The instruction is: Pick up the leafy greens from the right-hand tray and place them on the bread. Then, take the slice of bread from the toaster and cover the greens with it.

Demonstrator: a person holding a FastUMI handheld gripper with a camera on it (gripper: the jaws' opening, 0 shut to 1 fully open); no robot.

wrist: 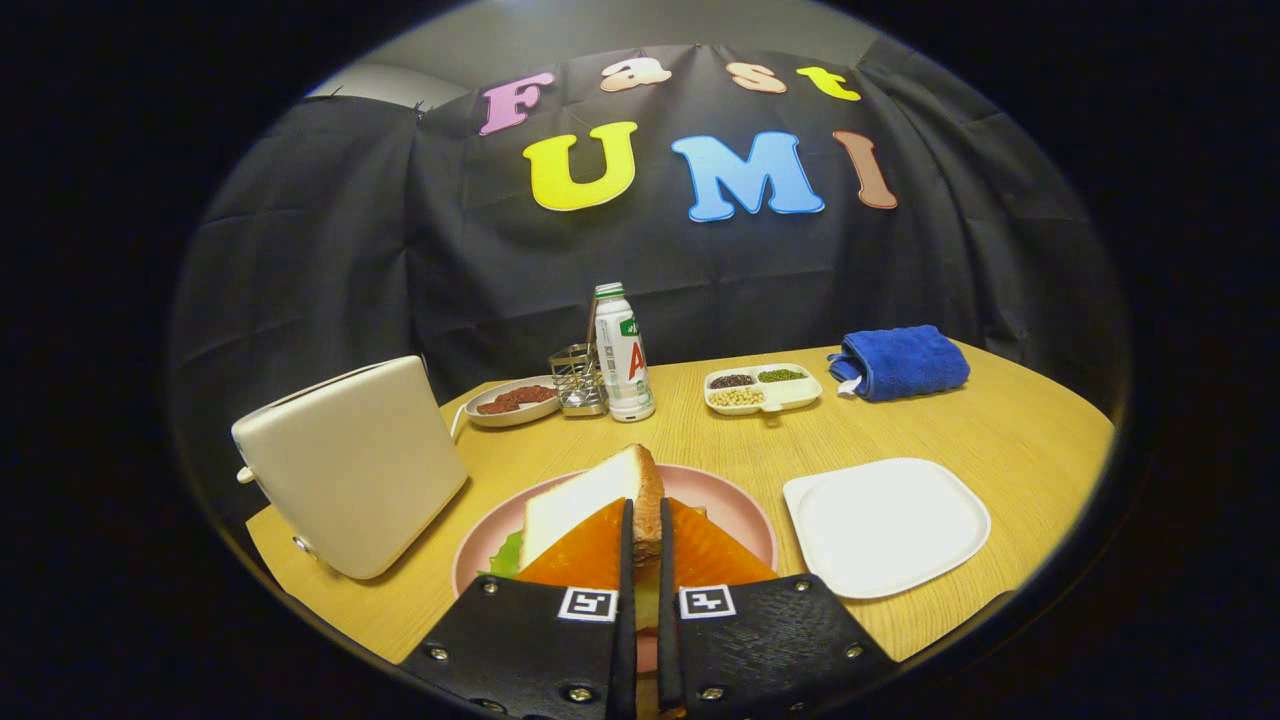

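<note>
Soft, light and easily crushed, the bread slice (pixel 585 500) is pinched at its crust edge between the gripper (pixel 645 530) fingers, tilted over the leafy greens (pixel 508 555) on the pink plate (pixel 730 505) right of the toaster (pixel 350 465).

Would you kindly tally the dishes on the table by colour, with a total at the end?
Pink: 1, the plate under the claw, which is shut on the bread slice
White: 2, the square tray and the divided dish
Grey: 1, the small plate behind the toaster
Total: 4
</note>
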